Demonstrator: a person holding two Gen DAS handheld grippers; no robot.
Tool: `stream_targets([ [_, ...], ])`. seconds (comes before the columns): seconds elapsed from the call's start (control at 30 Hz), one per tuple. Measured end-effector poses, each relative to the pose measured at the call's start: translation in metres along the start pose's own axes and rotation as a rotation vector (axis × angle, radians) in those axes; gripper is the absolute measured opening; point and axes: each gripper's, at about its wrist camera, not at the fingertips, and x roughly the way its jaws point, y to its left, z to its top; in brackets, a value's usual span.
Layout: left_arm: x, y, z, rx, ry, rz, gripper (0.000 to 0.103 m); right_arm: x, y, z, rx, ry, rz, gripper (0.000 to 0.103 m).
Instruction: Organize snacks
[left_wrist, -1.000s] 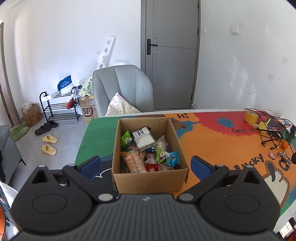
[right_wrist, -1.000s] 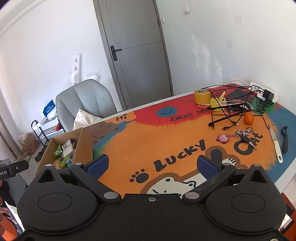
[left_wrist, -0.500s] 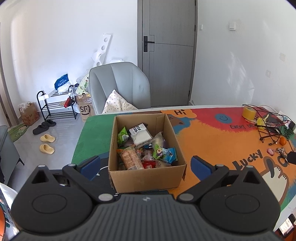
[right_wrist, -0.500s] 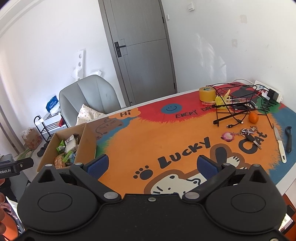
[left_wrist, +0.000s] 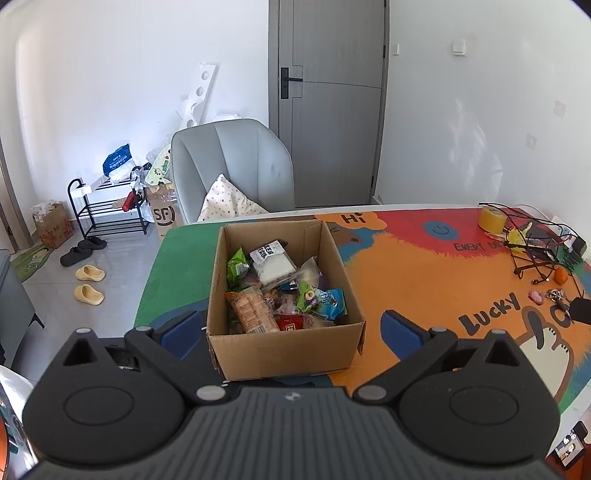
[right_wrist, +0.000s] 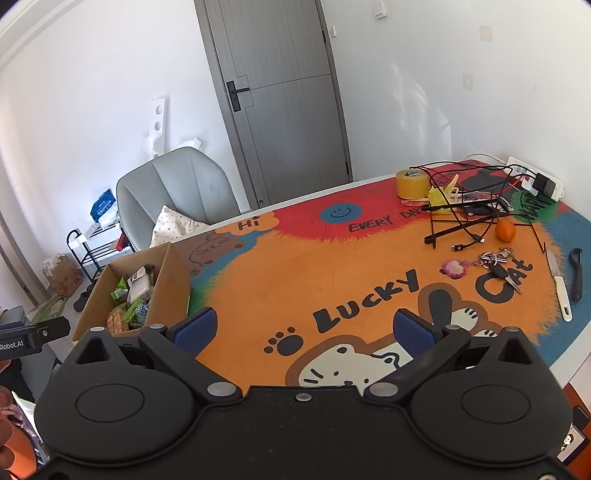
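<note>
Lettering on the mat (right_wrist: 280, 280) read "LUCKY", "Hi". Box (left_wrist: 284, 354) of snacks (left_wrist: 280, 291) sat at its left edge. Left gripper (left_wrist: 291, 334) and right gripper (right_wrist: 303, 334) were spread, empty.

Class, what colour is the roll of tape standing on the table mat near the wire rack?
The roll of tape is yellow, clearest in the right wrist view.

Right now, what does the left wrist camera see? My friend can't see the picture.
An open brown cardboard box full of mixed snack packets sits on a colourful cartoon table mat, framed by the left gripper and its open blue-padded fingers. Behind stand a grey padded chair and a closed grey door.
</note>
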Motion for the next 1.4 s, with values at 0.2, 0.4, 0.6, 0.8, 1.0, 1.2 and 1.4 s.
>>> stream_targets([
  [0.2, 0.0009, 0.0005, -0.0007, 0.000, 0.005, -0.007, 0.103, 0.0001, 0.0007, -0.0003, -0.002, 0.002, 0.001, 0.103],
  [0.4, 0.0026, 0.0022, -0.0003, -0.007, 0.010, -0.005, 0.103, 0.0010, 0.0014, -0.0001, -0.003, 0.003, 0.000, 0.103],
  [0.6, 0.0047, 0.0018, -0.0013, -0.005, 0.017, -0.009, 0.103, 0.0026, 0.0010, -0.0007, -0.004, 0.010, -0.003, 0.103],
  [0.8, 0.0069, 0.0020, -0.0009, -0.008, 0.023, -0.014, 0.103, 0.0025, 0.0010, -0.0007, -0.005, 0.007, -0.005, 0.103],
  [1.0, 0.0078, 0.0020, -0.0014, -0.005, 0.024, -0.019, 0.103, 0.0034, 0.0018, -0.0015, -0.016, 0.013, -0.007, 0.103],
  [1.2, 0.0081, 0.0011, -0.0031, -0.004, 0.023, -0.024, 0.103, 0.0058, 0.0031, -0.0021, -0.023, 0.020, -0.013, 0.103],
  [1.4, 0.0098, 0.0012, -0.0037, -0.005, 0.028, -0.024, 0.103, 0.0074, 0.0057, -0.0036, -0.040, 0.026, -0.014, 0.103],
])
